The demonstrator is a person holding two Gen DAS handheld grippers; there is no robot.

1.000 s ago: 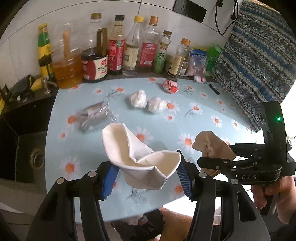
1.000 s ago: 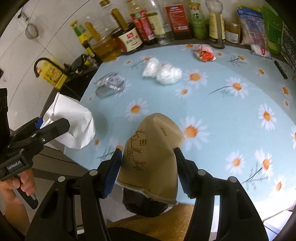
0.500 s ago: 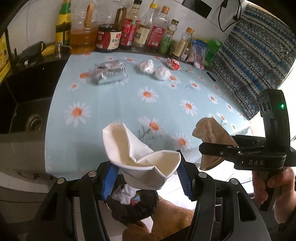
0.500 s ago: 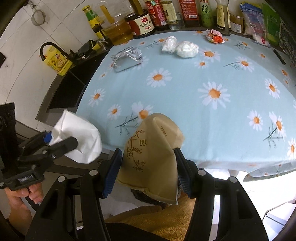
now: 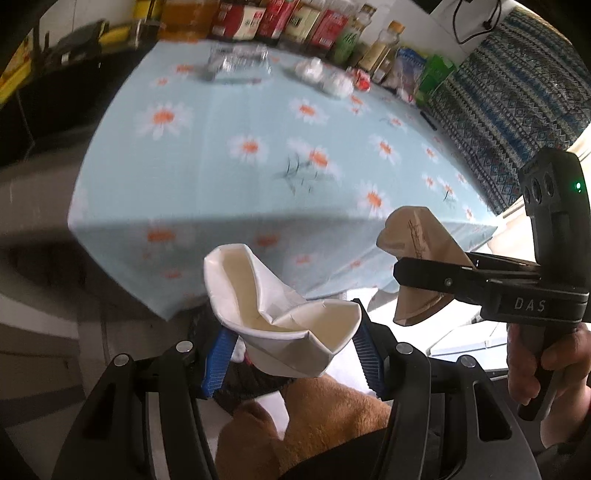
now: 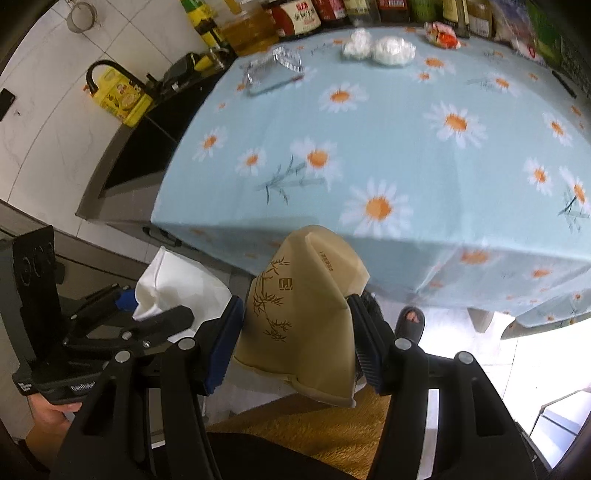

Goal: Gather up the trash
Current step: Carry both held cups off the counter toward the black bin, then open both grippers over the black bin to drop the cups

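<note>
Below the bench (image 5: 229, 206) edge, the left gripper (image 5: 290, 343) jaws clamp a crushed white paper cup (image 5: 280, 325) directly above a dark trash bin (image 5: 251, 380). Beside it, the right gripper (image 6: 295, 332) jaws squeeze a flattened brown paper cup (image 6: 299, 317), its long axis pointing away from the camera.

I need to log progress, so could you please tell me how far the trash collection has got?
Nothing is clearly binned yet. In hand: the left hand-held gripper clamps a crushed white cup and the right hand-held gripper a brown cup, both past the table edge. Left: the foil tray, two tissue wads and a red wrapper.
</note>
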